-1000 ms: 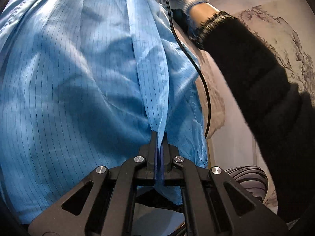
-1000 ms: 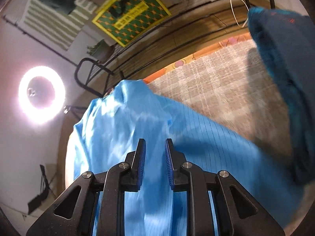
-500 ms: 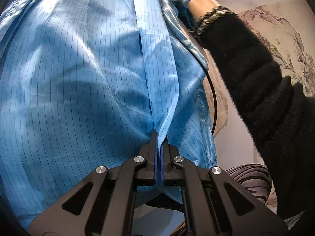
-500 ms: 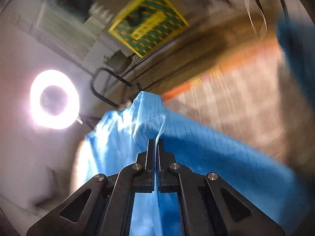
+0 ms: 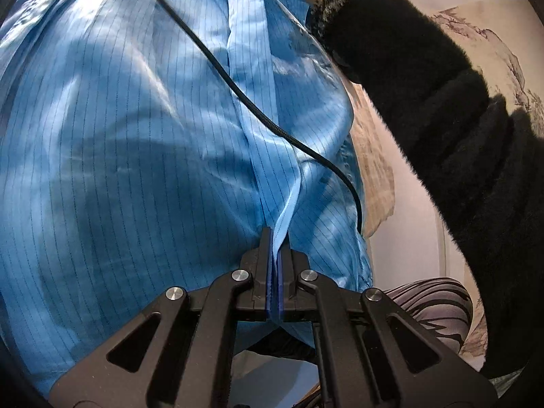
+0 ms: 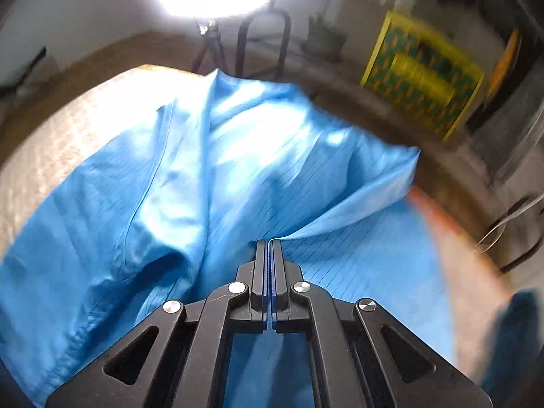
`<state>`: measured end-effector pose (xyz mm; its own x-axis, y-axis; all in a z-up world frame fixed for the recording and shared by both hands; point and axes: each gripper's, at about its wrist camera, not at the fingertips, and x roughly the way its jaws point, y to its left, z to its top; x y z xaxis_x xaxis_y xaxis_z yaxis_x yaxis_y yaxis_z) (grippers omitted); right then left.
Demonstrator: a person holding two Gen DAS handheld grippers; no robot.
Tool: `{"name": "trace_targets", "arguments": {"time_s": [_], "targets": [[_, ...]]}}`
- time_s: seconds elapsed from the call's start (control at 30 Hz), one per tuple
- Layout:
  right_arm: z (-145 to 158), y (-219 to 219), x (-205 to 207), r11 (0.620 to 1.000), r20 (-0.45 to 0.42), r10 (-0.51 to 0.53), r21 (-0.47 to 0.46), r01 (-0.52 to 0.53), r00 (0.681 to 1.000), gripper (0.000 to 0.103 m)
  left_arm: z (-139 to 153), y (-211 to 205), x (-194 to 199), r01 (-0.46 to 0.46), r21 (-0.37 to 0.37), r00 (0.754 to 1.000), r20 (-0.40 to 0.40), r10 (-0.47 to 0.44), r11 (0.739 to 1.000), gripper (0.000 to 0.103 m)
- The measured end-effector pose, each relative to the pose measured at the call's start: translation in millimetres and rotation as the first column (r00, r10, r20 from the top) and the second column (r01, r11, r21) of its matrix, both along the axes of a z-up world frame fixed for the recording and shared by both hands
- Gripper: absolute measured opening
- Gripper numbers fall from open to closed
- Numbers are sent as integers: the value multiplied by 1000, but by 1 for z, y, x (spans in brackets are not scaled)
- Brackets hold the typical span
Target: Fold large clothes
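Meanwhile, garment: blue pinstriped coat point(image 5: 136, 142) draped over the woven mat point(image 6: 68, 136).
Left gripper point(image 5: 275, 234): pressed together on the coat's front band.
Right gripper point(image 6: 269, 243): pinching a coat fold.
Sleeve: black fleece point(image 5: 442, 102) beside the coat.
Cable point(image 5: 244, 98): across the coat.

A black cable point(image 5: 238, 91) drapes across the blue garment point(image 5: 119, 156) ahead of the left gripper point(image 5: 274, 238), and a black fuzzy sleeve point(image 5: 442, 108) blocks its right side.

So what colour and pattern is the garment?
Light blue garment with thin dark pinstripes, clearest in the left wrist view.
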<state>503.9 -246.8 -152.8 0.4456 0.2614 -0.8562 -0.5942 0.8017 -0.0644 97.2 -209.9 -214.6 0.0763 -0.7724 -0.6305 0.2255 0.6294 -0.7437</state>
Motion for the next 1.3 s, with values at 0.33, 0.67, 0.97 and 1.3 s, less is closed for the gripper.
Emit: {"name": "trace_targets", "arguments": {"time_s": [0.33,0.67,0.97,1.3], "targets": [[63,-158,-27,904,-107,-255,326,276,961,43,4,5,-3,-29,9,1000,5,29,1000,0],[64,-247,-60,936,-63,-273,214,280,960,63,17,1,-1,-35,36,998,51,33,999,0],[31,-235,-44,944,18,-326,-49,326,945,1,9,-2,1,-39,49,999,36,38,998,0],[53,-255,-31,882,46,-472,31,471,881,10,17,-5,-2,-49,80,996,72,44,996,0]]}}
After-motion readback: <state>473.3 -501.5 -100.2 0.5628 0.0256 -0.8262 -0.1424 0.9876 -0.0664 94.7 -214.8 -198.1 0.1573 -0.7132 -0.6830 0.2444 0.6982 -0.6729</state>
